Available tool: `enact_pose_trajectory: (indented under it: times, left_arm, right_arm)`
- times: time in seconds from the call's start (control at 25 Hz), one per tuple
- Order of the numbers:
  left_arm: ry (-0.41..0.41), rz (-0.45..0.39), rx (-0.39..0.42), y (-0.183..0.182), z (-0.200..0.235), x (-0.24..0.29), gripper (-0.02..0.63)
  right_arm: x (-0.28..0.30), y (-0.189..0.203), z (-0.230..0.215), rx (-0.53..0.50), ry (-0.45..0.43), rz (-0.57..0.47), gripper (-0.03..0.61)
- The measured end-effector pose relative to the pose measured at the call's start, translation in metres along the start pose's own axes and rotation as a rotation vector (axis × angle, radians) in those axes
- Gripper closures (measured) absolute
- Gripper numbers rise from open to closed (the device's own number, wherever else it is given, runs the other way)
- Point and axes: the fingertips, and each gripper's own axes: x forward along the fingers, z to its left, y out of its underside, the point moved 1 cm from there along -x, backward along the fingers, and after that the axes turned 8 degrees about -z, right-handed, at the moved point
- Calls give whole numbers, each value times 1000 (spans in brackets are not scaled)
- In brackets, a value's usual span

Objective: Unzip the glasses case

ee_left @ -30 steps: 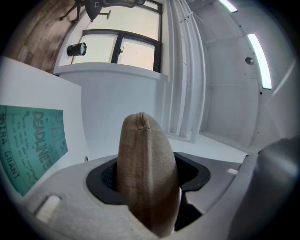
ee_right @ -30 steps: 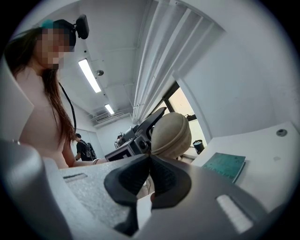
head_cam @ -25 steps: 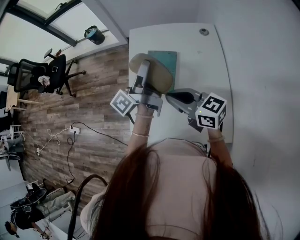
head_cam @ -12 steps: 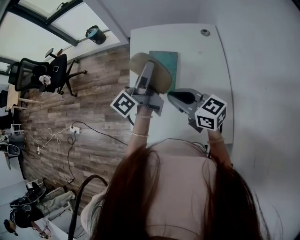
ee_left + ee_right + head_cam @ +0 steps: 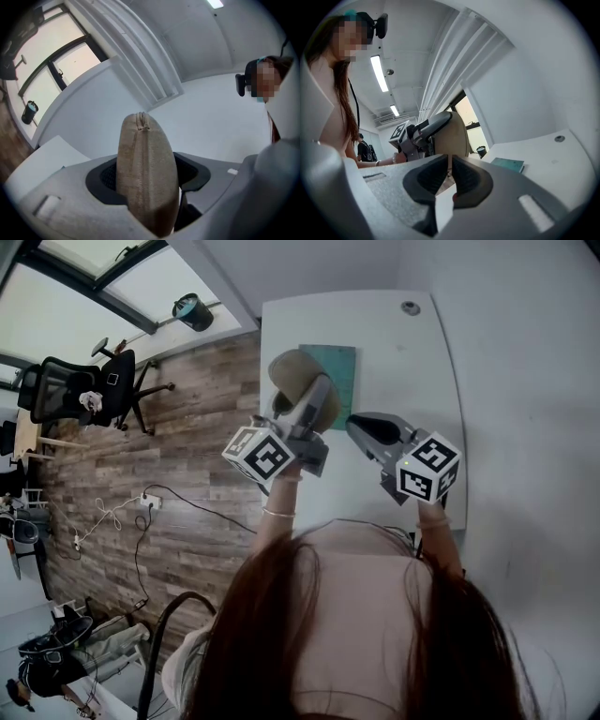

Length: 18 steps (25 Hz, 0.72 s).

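Tan glasses case (image 5: 146, 159) clamped upright in left tool (image 5: 150, 187); right tool (image 5: 450, 176) jaws together, near case.

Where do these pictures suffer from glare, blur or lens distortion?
Left gripper view: the windows are overexposed, and the glasses case is slightly soft so close. Right gripper view: the ceiling light glares. Head view: fisheye bends the table edges.
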Motion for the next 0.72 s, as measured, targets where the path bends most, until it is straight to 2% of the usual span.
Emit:
enact_pose_trajectory:
  times: [0.48,0.72]
  left_arm:
    - [-9,126,309,13,-11,-7,319]
    - [-8,160,400,19,-16,-14,319]
  right_arm:
    - [-13,-15,-9,-50,81,-39,558]
    - [-17,-19,-10,-90,116,-57,569]
